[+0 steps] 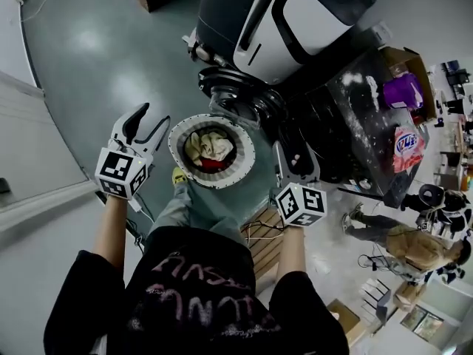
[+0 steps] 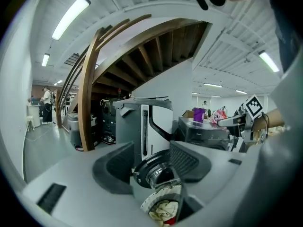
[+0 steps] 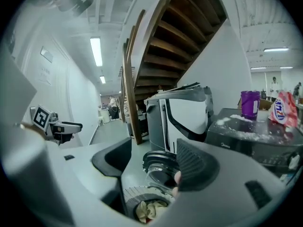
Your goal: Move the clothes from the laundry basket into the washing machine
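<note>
A round white laundry basket (image 1: 244, 156) stands on the floor in front of me, holding cream and red clothes (image 1: 209, 148). Just beyond it is the grey-and-white washing machine (image 1: 288, 17) with its round door (image 1: 236, 95) swung open. My left gripper (image 1: 148, 124) hangs open and empty to the left of the basket. My right gripper (image 1: 294, 157) is open and empty to its right. The left gripper view shows the clothes (image 2: 164, 211) low between its jaws, with the door (image 2: 154, 171) above them. In the right gripper view the clothes (image 3: 147, 210) also lie below the door (image 3: 158, 168).
A dark counter (image 1: 355, 139) right of the machine carries a purple container (image 1: 403, 91) and a red-and-white bag (image 1: 408, 148). Another person (image 1: 403, 241) stands at the far right. A wooden staircase (image 3: 142, 70) rises behind the machine. A slatted wooden piece (image 1: 262, 244) lies near my feet.
</note>
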`<state>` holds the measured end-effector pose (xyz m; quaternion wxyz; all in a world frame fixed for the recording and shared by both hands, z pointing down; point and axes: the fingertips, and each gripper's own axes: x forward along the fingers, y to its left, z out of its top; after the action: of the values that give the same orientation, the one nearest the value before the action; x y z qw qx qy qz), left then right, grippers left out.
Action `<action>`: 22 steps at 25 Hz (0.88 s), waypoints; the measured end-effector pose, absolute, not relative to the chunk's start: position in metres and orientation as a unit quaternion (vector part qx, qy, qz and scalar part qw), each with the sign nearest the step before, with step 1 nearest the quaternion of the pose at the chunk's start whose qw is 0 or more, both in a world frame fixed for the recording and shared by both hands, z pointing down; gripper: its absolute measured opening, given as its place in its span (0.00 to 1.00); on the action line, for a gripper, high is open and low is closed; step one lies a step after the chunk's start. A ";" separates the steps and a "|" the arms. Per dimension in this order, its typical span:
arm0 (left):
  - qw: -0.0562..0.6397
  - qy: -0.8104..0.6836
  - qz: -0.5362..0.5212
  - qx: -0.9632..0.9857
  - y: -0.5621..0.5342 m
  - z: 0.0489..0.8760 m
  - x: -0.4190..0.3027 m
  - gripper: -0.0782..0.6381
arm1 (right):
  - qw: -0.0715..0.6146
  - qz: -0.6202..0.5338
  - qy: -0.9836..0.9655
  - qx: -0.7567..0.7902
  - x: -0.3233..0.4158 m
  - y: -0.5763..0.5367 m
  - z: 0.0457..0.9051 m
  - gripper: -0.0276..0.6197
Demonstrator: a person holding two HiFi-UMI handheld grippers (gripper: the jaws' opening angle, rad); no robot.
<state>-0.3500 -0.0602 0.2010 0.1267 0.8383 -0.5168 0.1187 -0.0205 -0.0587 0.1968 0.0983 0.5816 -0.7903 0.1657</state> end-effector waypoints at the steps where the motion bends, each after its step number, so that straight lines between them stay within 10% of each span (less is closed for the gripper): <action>1: 0.134 -0.515 0.119 0.838 -0.065 0.208 -0.352 0.44 | 0.106 0.170 -0.788 0.582 -0.022 -0.062 0.204 0.51; 22: 0.264 -0.545 0.188 0.774 -0.054 0.393 -0.297 0.44 | 0.152 0.302 -0.791 0.509 -0.028 -0.102 0.389 0.50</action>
<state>-0.2970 -0.0538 0.3934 0.2639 0.7736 -0.5446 0.1880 -0.0285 -0.1024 0.3887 0.1521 0.5094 -0.7914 0.3018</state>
